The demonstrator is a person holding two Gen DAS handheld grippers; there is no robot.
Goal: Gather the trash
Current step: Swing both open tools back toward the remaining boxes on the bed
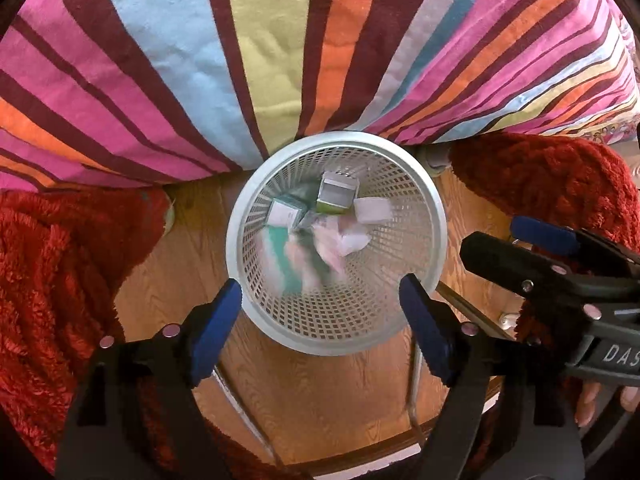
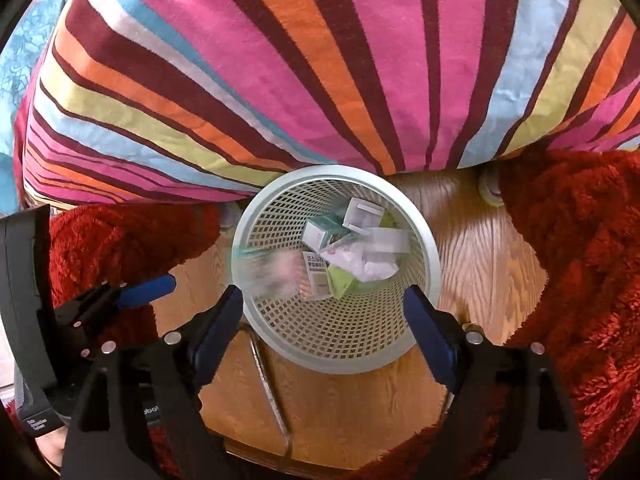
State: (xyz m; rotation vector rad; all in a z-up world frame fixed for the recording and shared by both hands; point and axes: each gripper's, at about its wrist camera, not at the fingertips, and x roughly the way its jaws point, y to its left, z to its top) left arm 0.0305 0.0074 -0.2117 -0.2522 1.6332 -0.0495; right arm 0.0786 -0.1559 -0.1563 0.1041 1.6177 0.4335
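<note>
A white mesh wastebasket point(image 1: 420, 200) stands on the wooden floor below both grippers; it also shows in the right wrist view point(image 2: 424, 240). Inside lie small cartons point(image 1: 338, 196), crumpled paper point(image 1: 352, 240) and wrappers. A blurred teal and pink piece point(image 1: 288, 256) is falling into the basket; in the right wrist view it blurs at the basket's left side point(image 2: 272, 272). My left gripper point(image 1: 320, 308) is open and empty above the basket's near rim. My right gripper point(image 2: 324, 312) is open and empty above the same rim; it shows at the right of the left wrist view point(image 1: 532, 248).
A bed with a striped cover point(image 1: 280, 60) rises behind the basket. Red shaggy rugs point(image 1: 52, 280) point(image 2: 580, 260) lie on both sides of it. A metal frame point(image 2: 272, 392) runs over the wooden floor point(image 1: 320, 392) under the grippers.
</note>
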